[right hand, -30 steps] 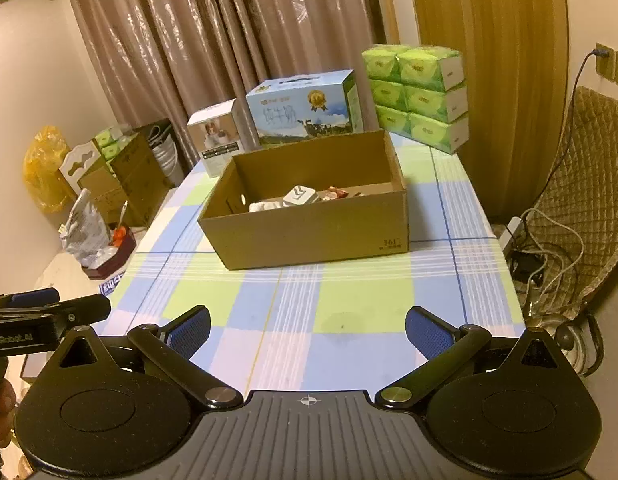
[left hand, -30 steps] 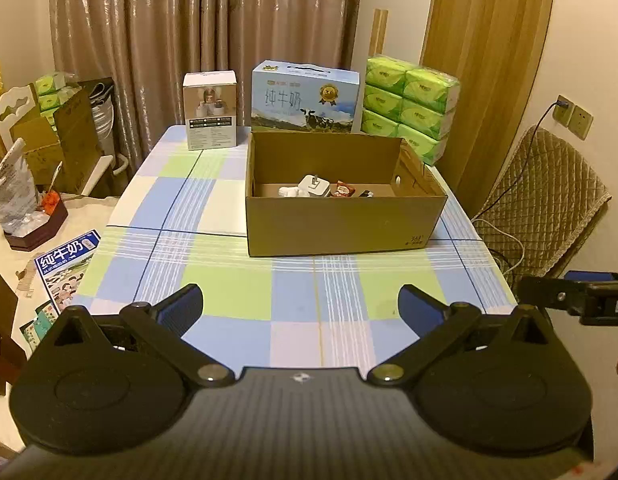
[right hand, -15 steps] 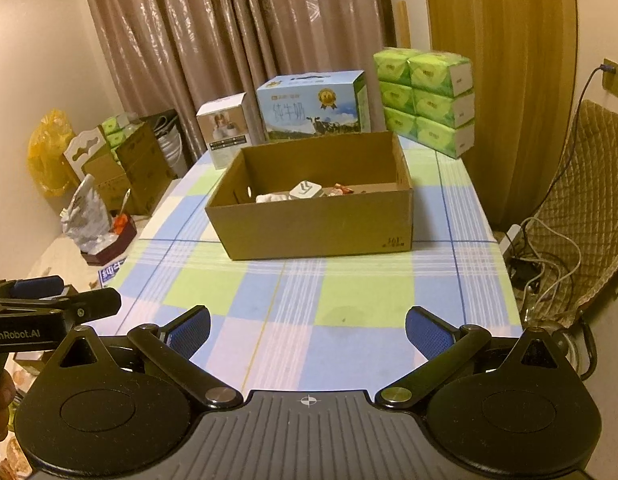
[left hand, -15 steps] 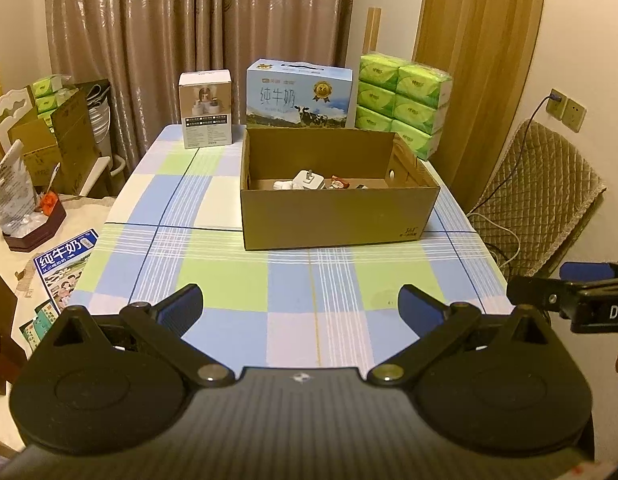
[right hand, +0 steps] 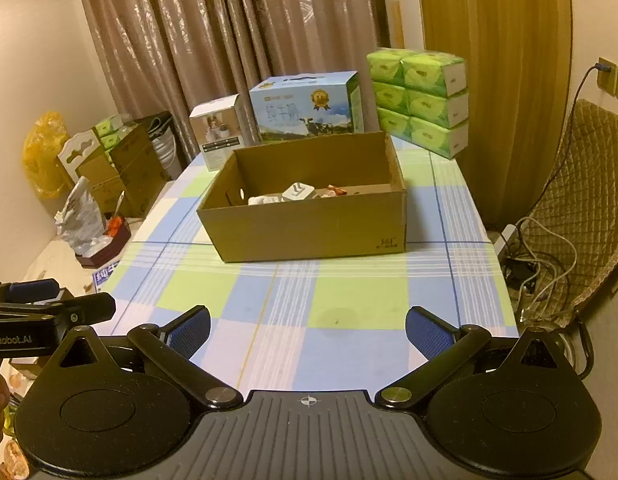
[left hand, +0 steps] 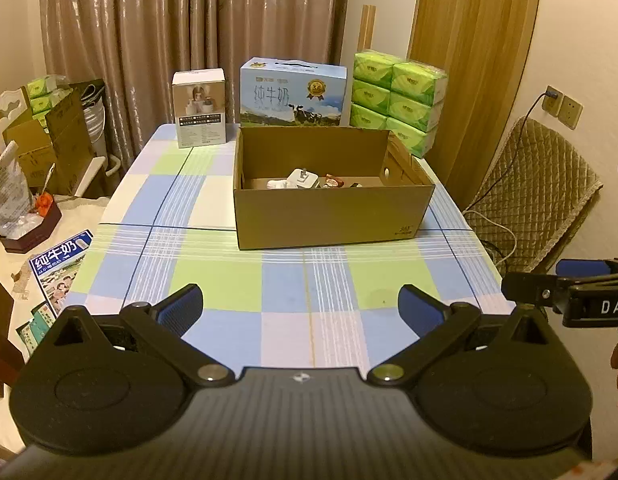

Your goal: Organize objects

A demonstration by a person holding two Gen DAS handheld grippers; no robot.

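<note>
An open cardboard box (left hand: 329, 220) (right hand: 309, 232) stands in the middle of the checked table (left hand: 213, 280) (right hand: 349, 304). Inside it lie a white plug adapter (left hand: 303, 178) (right hand: 297, 191), a white item beside it and a small red-orange packet (left hand: 334, 181) (right hand: 334, 191). My left gripper (left hand: 301, 306) is open over the table's near edge, well short of the box, holding nothing. My right gripper (right hand: 307, 330) is likewise open and empty. Each gripper shows at the edge of the other's view.
Against the curtain stand a white carton (left hand: 199, 108), a blue milk carton (left hand: 292, 94) and stacked green tissue packs (left hand: 397, 98). A quilted chair (left hand: 533, 192) with cables is on the right. Boxes, bags and a leaflet (left hand: 59, 264) clutter the floor at left.
Both grippers have drawn back and risen a little from the box, which now looks smaller and farther. Their jaws stay equally wide.
</note>
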